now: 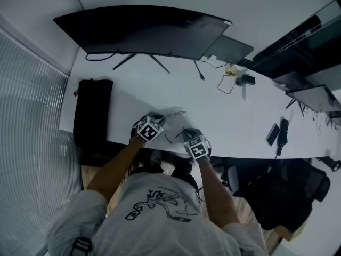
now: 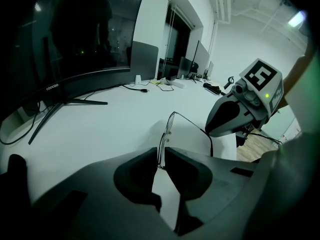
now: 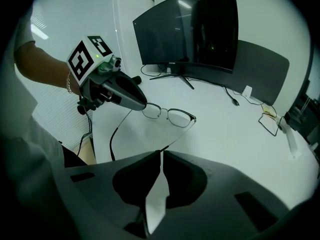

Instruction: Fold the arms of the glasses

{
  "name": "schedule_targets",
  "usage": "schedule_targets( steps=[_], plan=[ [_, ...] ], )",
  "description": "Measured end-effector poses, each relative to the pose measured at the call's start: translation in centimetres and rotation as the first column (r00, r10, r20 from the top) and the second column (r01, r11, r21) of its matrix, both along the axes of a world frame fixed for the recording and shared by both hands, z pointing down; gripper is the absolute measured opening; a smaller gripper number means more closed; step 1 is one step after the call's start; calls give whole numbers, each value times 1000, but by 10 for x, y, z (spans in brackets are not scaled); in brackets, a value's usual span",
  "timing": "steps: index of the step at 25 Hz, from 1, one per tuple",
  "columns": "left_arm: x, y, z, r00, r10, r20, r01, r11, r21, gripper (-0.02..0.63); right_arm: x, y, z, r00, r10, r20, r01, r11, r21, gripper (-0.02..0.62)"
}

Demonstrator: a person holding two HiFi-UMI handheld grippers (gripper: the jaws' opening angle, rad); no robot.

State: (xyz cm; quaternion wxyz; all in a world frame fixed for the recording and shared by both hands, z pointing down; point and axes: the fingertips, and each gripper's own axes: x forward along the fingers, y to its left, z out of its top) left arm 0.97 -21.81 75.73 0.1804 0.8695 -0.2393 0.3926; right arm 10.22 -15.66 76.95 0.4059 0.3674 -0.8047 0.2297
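Thin metal-framed glasses (image 3: 172,116) hang just above the white desk (image 1: 133,89), near its front edge, held between both grippers. My left gripper (image 2: 161,156) is shut on one end of the front frame, beside the lens rim (image 2: 170,126). That side's arm (image 3: 112,134) hangs open, down toward the desk edge. My right gripper (image 3: 161,154) is shut on the tip of the other arm, which stretches out straight from the frame. In the head view the glasses (image 1: 173,116) sit between the left gripper (image 1: 160,120) and the right gripper (image 1: 186,133).
A curved black monitor (image 1: 144,31) stands at the back of the desk, with a black bag (image 1: 91,111) to the left. A grey laptop (image 1: 230,48), cables (image 1: 229,81) and a phone (image 1: 273,134) lie to the right. The desk's front edge runs just under the grippers.
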Motion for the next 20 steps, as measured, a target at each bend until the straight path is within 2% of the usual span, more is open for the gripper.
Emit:
schedule_targets(
  steps=[20],
  plan=[
    [-1, 30, -4, 1000, 2, -13, -2, 1000, -3, 63, -19, 19, -3, 1000, -17, 14, 17, 1000, -1, 55]
  ],
)
